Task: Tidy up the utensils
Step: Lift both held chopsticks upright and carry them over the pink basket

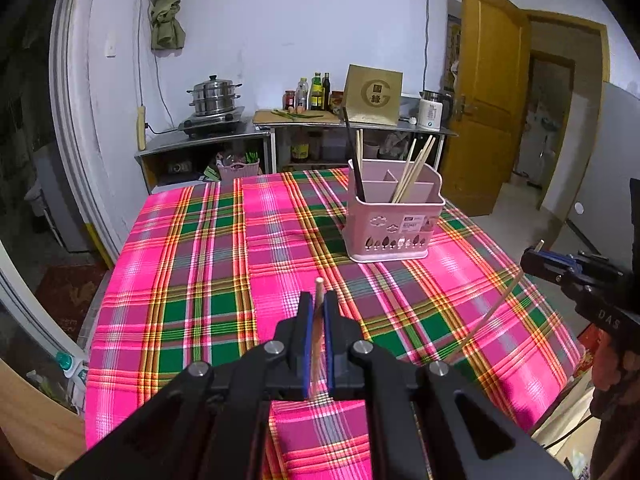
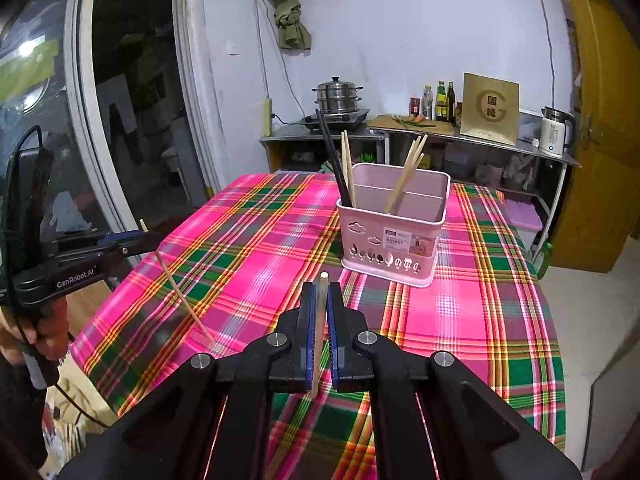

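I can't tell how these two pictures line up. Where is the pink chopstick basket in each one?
Left wrist view: the pink basket stands right of centre on the plaid tablecloth.
Right wrist view: the pink basket stands just right of centre, further up the cloth.
Shared landmark: the steel steamer pot on the back counter.

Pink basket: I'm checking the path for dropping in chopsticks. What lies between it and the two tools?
Only bare plaid tablecloth lies between the pink basket and each tool, left tool and right tool, in both wrist views.
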Demonstrator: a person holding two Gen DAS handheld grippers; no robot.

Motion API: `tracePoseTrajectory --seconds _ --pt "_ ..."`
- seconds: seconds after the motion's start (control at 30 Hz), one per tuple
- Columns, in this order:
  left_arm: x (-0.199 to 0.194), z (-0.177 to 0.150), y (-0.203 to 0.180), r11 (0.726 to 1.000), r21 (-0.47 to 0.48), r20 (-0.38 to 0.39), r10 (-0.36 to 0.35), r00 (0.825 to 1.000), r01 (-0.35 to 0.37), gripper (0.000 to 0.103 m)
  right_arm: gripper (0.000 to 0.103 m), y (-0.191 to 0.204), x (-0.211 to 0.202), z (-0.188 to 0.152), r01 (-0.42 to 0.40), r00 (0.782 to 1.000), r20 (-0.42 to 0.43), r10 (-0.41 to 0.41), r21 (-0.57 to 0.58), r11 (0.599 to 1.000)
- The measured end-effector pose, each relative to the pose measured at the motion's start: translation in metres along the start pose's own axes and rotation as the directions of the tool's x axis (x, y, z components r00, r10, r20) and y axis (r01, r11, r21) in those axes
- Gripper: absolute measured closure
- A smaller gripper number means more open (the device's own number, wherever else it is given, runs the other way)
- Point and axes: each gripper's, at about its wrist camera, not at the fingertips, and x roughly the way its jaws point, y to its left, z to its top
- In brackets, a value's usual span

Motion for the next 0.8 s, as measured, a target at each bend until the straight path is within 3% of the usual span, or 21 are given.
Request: tracePoseTrajectory --seconds 0.33,0.8 --pt "0.004 0.026 -0.011 0.998 -0.008 0.043 -0.056 0.997 0.057 0.098 0.098 -0.009 -0.006 0.018 0.010 0.998 0.067 -0.012 0.021 1.000" --pt "0.032 0.103 -0.026 0.993 -0.030 0.132 -0.112 0.985 0.117 0.098 0.098 -0.043 0.006 0.072 0.004 0.981 0.194 -0.021 0.091 0.996"
